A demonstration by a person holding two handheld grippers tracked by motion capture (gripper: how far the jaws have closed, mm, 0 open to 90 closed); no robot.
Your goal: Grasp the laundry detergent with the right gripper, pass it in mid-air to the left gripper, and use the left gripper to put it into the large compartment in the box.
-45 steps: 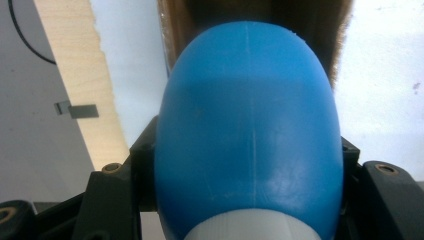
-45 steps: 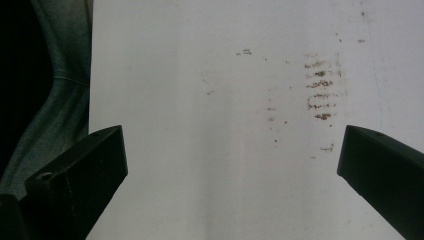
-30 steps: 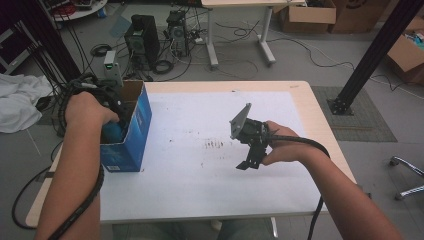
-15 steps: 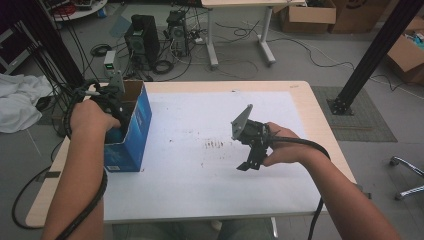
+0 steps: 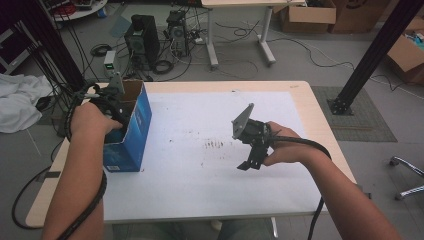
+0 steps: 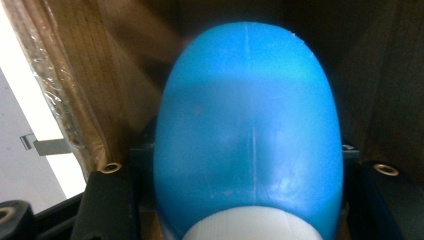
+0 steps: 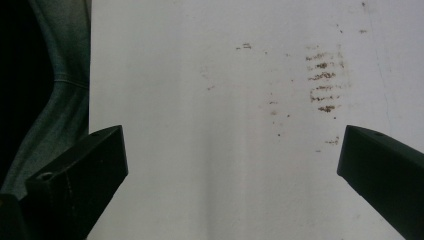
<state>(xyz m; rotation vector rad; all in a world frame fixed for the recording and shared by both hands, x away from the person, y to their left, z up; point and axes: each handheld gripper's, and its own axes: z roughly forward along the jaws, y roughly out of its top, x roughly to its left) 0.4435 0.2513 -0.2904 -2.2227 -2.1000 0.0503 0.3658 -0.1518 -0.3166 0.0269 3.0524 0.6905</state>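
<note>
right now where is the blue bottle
In the left gripper view the blue bottle sits between the left gripper's jaws, inside the cardboard box at the table's left edge in the high view.

Beyond the table [image 5: 310, 100] stand 2 computer towers [image 5: 142, 42]. A white cloth [image 5: 17, 102] lies left of it. Cardboard boxes [image 5: 310, 15] sit behind it.

The left gripper [image 5: 111, 102] points down, its jaws closed on a load. The right gripper [image 5: 248, 162] hovers well apart, angled downward, its jaws spread wide with nothing between.
</note>
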